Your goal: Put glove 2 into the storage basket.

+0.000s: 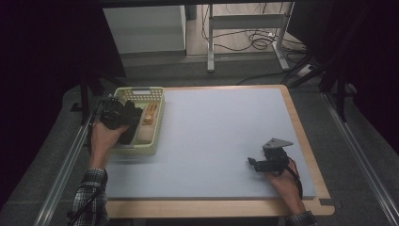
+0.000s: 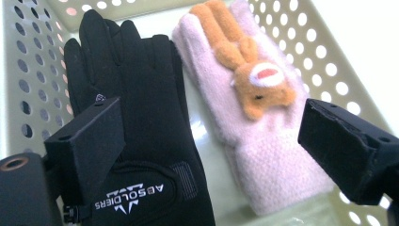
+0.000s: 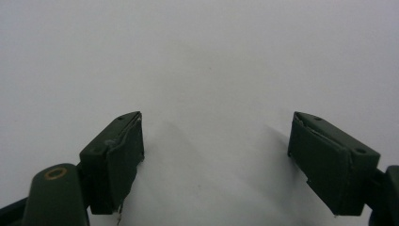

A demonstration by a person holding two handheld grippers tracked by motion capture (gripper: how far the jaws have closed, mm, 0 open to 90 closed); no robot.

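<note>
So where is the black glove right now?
The black glove lies in the pale green basket at the table's left edge in the high view, beside the pink glove, under the open left claw.

Black glove (image 2: 141, 127), pink glove (image 2: 244, 122) — pale green basket (image 2: 329, 61).

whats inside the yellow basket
Two gloves lie side by side in the basket: a black glove and a pink glove bearing an orange animal figure. The floor beneath them is covered.
</note>
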